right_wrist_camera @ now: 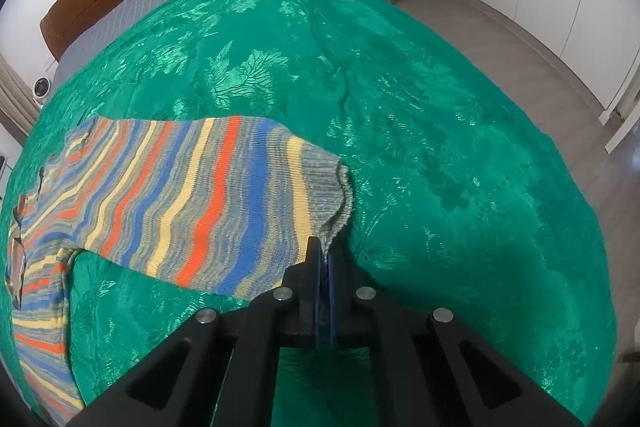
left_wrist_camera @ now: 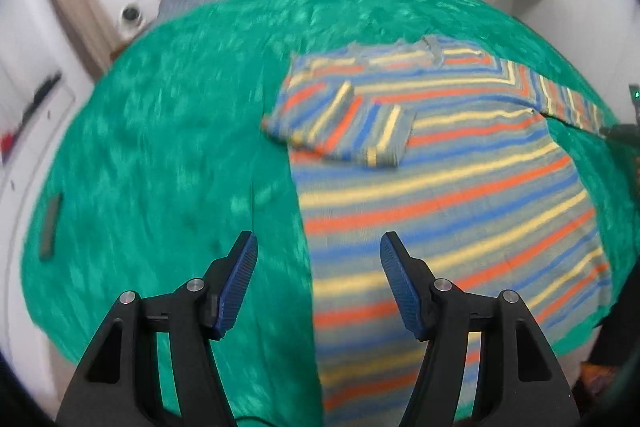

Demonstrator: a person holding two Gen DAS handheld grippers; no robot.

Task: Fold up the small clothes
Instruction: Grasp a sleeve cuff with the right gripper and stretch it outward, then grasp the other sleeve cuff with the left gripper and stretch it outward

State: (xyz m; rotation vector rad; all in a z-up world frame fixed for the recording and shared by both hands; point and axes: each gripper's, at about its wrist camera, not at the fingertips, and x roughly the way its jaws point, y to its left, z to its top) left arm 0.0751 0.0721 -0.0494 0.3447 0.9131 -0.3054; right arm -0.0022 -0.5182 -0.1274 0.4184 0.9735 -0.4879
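Right wrist view: my right gripper (right_wrist_camera: 325, 247) is pinching the sleeve cuff (right_wrist_camera: 340, 195) of the sweater (left_wrist_camera: 460, 187) lying on the green bedcover (right_wrist_camera: 440, 107). My left gripper (left_wrist_camera: 318, 247) is hanging open over the sweater's edge, holding nothing.

R hand-held gripper (right_wrist_camera: 325, 251) clamped on cuff of striped sweater (right_wrist_camera: 168, 195) sleeve, over green bedspread (right_wrist_camera: 440, 147).

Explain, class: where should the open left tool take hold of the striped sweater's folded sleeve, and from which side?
Take the folded sleeve at its cuff end, coming from above over the sweater body. That end lies free on top with a raised edge, so one finger could slip under. The left tool hangs open nearer the hem.
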